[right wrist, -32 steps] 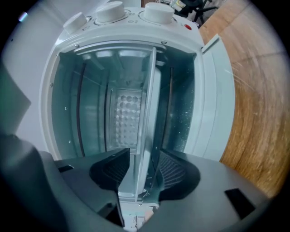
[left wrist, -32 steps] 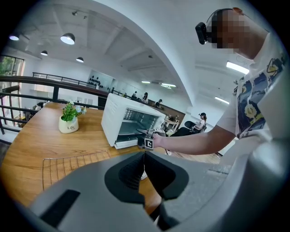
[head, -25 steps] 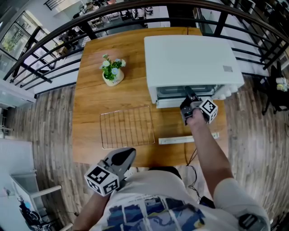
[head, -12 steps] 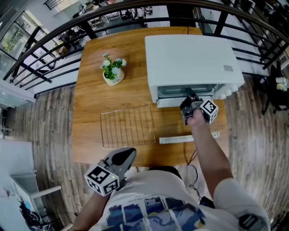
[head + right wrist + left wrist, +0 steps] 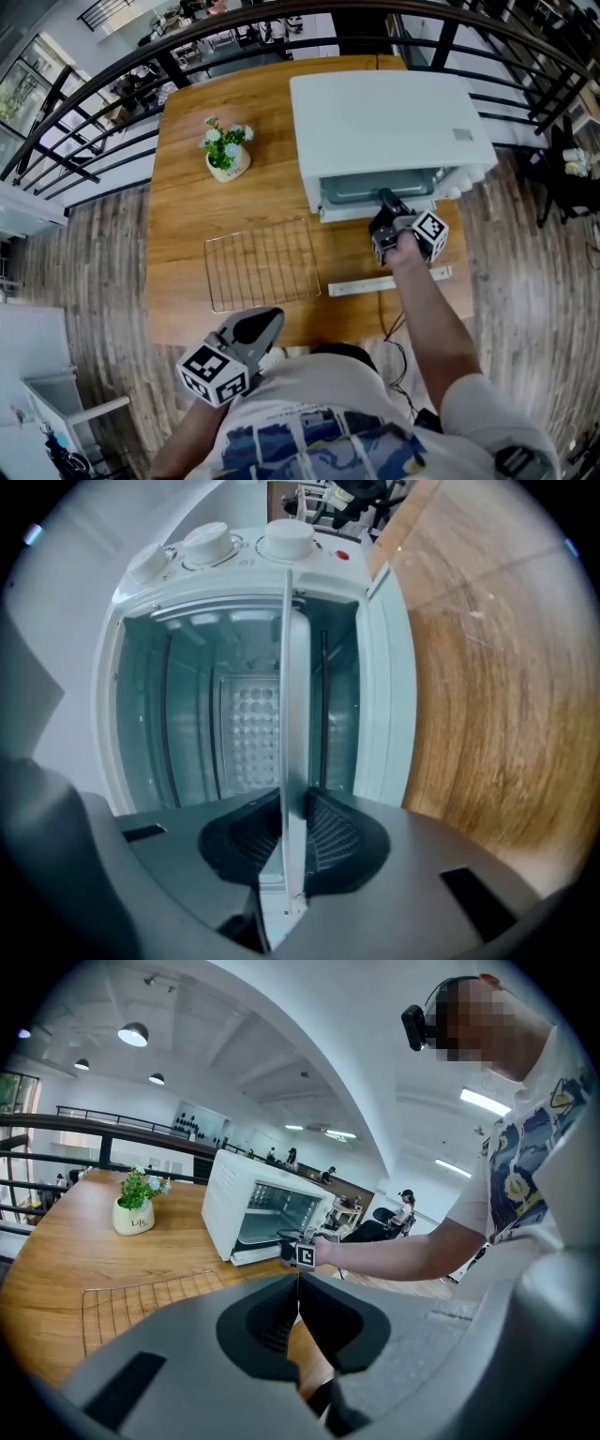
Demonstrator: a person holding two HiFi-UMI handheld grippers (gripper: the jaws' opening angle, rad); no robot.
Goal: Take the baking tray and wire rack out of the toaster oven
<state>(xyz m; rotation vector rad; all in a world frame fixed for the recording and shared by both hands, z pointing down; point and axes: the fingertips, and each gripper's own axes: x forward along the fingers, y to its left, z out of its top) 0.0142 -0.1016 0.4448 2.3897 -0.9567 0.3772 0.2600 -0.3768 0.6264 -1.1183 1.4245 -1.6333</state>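
The white toaster oven [image 5: 384, 122] stands open at the table's back right. My right gripper [image 5: 384, 208] is at its mouth; its jaws have just been closing and are shut on the front edge of the baking tray [image 5: 292, 714]. That thin metal sheet, edge-on in the rolled right gripper view, runs back into the oven [image 5: 244, 667] from between the jaws of the right gripper [image 5: 291, 822]. The wire rack [image 5: 262, 262] lies flat on the table left of the oven; its near part [image 5: 141, 1297] also shows in the left gripper view. My left gripper [image 5: 258, 328] hangs shut and empty at the table's front edge.
The oven's open door with its white handle [image 5: 389, 284] lies over the table in front of the oven. A small potted plant [image 5: 225, 155] stands at the back left. A black railing [image 5: 112, 103] runs behind the table. The oven's knobs [image 5: 281, 538] sit beside the opening.
The right gripper has stayed at the oven mouth, and the left gripper has not moved. Only the head view has shifted a little.
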